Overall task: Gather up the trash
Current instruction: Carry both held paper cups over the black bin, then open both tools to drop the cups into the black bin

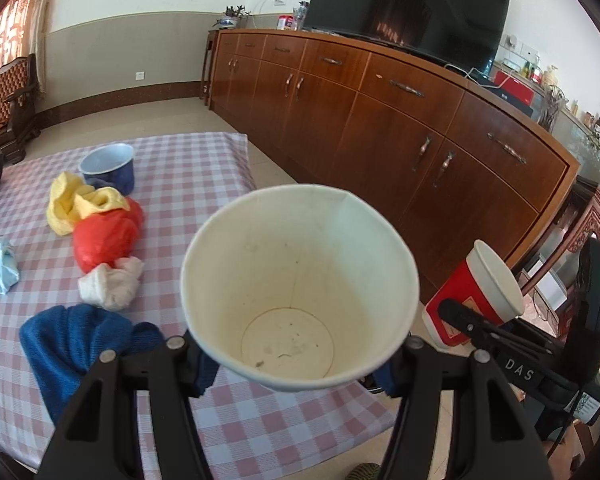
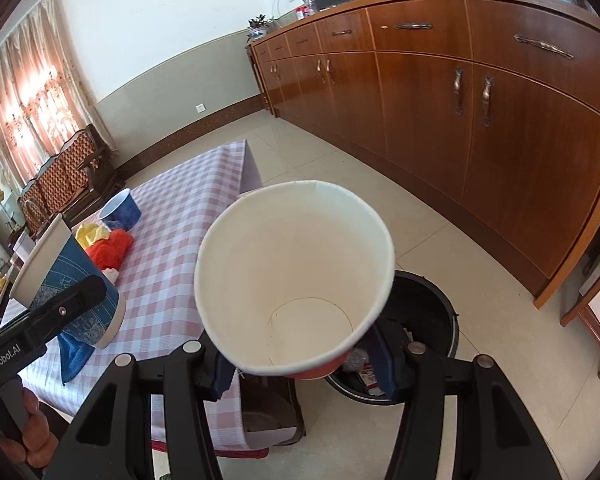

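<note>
My left gripper is shut on a stained paper cup, tilted over the near edge of the checked table. From the right wrist view that cup is blue outside. My right gripper is shut on a red paper cup with a clean white inside, held off the table's edge beside a black bin on the floor. The red cup also shows at the right of the left wrist view. On the table lie a red bag, white crumpled paper and a blue face mask.
A blue cup, a yellow cloth and a blue towel are also on the table. A long wooden sideboard with a TV runs along the right. A wooden chair stands far left. The bin holds some rubbish.
</note>
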The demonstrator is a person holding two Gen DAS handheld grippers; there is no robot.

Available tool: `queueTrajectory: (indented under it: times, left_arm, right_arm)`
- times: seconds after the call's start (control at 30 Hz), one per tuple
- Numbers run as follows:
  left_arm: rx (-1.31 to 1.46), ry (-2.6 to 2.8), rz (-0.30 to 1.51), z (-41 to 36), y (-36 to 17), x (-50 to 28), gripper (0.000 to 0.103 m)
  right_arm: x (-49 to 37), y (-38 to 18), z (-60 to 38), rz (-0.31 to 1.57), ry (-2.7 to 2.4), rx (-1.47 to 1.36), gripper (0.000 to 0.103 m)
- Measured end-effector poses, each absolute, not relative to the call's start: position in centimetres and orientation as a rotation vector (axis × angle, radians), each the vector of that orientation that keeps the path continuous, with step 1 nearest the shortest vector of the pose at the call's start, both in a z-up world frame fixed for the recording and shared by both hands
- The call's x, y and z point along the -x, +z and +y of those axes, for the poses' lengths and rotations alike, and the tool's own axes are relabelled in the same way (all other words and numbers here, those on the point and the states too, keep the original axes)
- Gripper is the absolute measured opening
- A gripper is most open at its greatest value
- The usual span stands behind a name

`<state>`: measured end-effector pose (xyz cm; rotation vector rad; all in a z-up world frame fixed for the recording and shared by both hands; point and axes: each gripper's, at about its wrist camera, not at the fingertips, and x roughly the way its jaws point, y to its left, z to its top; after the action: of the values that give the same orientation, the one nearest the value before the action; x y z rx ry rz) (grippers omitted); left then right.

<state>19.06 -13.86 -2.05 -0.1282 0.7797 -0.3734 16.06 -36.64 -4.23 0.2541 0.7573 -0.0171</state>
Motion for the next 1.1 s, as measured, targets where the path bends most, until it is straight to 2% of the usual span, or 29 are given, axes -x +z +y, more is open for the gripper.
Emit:
queueTrajectory:
  times: [0.37, 0.77, 0.87, 1.0, 1.1]
  left_arm:
    - [0.090, -0.471, 0.863, -21.5, -4.4, -20.3, 0.062]
    - [0.062, -0.460, 0.962, -25.9, -8.1, -23.4, 0.062]
    - [0.053, -0.446, 0.981, -26.6, -8.8, -24.1, 0.063]
    - [0.048, -0.435, 1.004, -27.7, -9.6, -25.0, 0.064]
    - [0.043, -0.426, 1.028, -28.8, -10.4, -25.7, 0.066]
  right_arm:
    - [-16.3, -6.7, -43.0, 0.810, -0.131, -0.309, 0.058]
    - [-22.5, -11.8, -47.0, 0.970, -0.154, -0.356, 0.058]
    - [-24.2, -13.3, -47.7, 1.023, -0.140, -0.381, 0.060]
    - [-25.5, -14.0, -48.7, 1.044, -0.178, -0.374, 0.077]
    - [-25.8, -14.3, -49.4, 1.047, -0.210, -0.375, 0.078]
